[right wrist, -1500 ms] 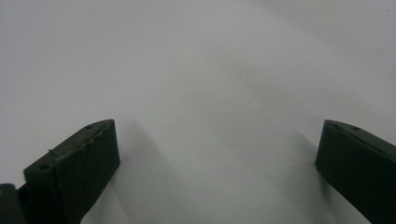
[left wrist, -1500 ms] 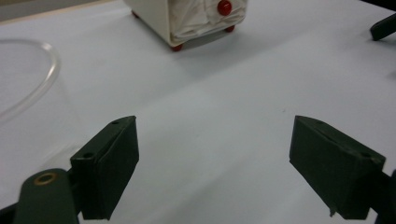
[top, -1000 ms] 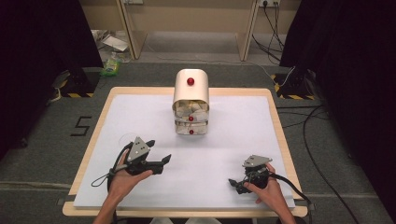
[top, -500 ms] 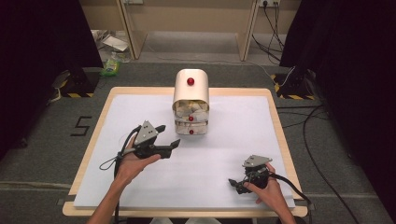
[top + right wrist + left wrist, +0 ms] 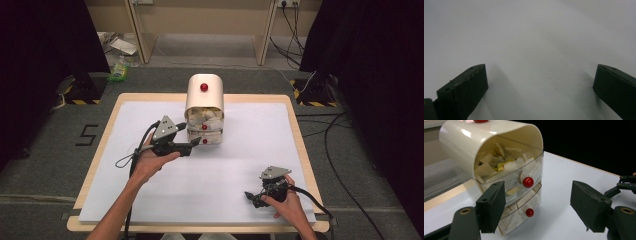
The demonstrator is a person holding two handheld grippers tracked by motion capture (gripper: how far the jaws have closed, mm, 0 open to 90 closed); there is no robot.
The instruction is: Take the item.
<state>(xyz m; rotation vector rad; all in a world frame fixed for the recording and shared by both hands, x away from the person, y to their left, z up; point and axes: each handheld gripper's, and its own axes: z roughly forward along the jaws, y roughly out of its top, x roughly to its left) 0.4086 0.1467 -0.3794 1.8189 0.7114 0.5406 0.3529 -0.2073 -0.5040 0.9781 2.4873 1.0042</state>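
A cream rounded drawer unit point(image 5: 204, 97) stands at the middle back of the table, with a red knob on top point(image 5: 204, 87). Its two clear drawers point(image 5: 509, 177) are shut and stuffed with paper packets. Each drawer has a red knob, the upper knob point(image 5: 528, 182) and the lower knob point(image 5: 529, 212). My left gripper point(image 5: 192, 137) is open just in front and to the left of the unit, its jaws point(image 5: 539, 197) spread wide at drawer height and touching nothing. My right gripper point(image 5: 251, 199) rests open near the front right, with bare white table between its jaws point(image 5: 540, 80).
A white sheet point(image 5: 240, 165) covers the wooden table point(image 5: 295, 115). The right gripper point(image 5: 624, 185) shows far off in the left gripper view. Cables point(image 5: 340, 165) trail on the floor at the right, and litter point(image 5: 119, 70) lies beyond the table's far left.
My left gripper has moved forward and to the right, up to the front of the drawer unit. The right gripper has stayed where it was.
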